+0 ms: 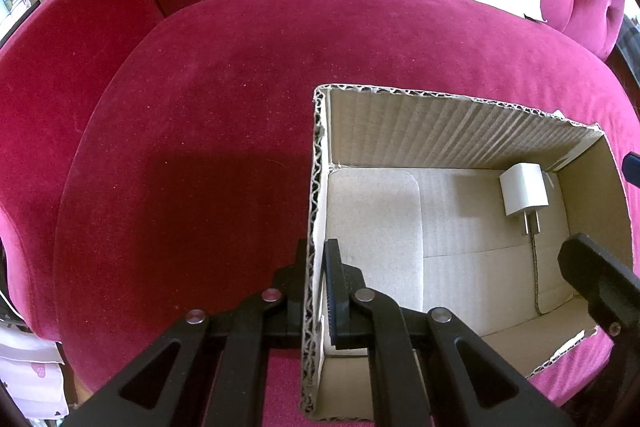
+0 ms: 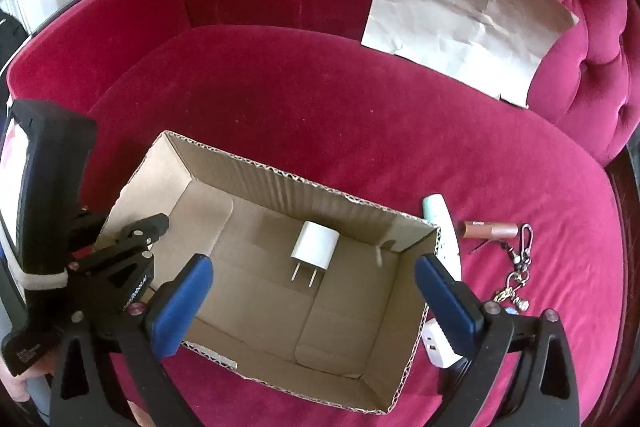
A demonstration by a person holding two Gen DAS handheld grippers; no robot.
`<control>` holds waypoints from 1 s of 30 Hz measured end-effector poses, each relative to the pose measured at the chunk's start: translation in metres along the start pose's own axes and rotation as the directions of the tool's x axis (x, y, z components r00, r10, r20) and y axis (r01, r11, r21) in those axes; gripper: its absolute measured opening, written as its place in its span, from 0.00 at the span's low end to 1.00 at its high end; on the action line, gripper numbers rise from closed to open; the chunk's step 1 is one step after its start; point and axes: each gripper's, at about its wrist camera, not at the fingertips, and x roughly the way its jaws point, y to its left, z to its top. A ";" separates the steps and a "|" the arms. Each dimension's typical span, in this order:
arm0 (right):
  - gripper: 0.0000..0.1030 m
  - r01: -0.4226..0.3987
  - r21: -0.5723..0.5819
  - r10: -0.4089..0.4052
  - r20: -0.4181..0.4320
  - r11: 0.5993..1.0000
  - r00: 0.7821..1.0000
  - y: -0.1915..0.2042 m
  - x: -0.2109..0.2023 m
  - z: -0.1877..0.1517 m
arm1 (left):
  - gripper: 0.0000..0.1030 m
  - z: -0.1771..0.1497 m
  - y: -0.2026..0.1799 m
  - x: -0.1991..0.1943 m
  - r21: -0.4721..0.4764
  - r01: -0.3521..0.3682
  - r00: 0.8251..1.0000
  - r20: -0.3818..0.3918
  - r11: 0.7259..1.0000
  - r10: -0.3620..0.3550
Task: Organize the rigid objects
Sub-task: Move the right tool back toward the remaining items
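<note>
An open cardboard box (image 1: 440, 95) sits on a red velvet sofa cushion (image 1: 220, 107). A white plug-in charger (image 1: 524, 193) lies on the box floor, prongs toward me. My left gripper (image 1: 315, 259) is shut on the box's left wall, one finger outside and one inside. The right wrist view shows the same box (image 2: 300, 179), the charger (image 2: 316, 247), and the left gripper (image 2: 154, 227) clamped on the wall. My right gripper (image 2: 314, 279) hangs above the box, open wide with blue pads (image 2: 188, 303) apart and nothing between them. One of its fingers (image 1: 592, 267) shows in the left wrist view.
On the cushion right of the box lie a mint-and-white stick (image 2: 438, 223), a brown tube (image 2: 492, 229), a keychain with carabiner (image 2: 520, 267) and a white USB adapter (image 2: 436, 347). Crumpled paper (image 2: 460, 15) leans against the sofa back. A hand (image 2: 16, 387) holds the left gripper's handle.
</note>
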 end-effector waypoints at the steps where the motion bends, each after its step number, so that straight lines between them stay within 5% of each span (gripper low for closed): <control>1: 1.00 -0.001 0.007 0.001 0.001 1.000 1.000 -0.001 0.000 0.001 | 0.06 0.000 0.000 0.000 0.000 0.000 1.000 0.000 1.000 0.000; 30: 1.00 0.081 0.168 -0.080 -0.011 0.982 0.997 -0.056 -0.041 0.002 | 0.06 -0.001 0.001 0.000 0.004 0.005 1.000 0.003 1.000 -0.005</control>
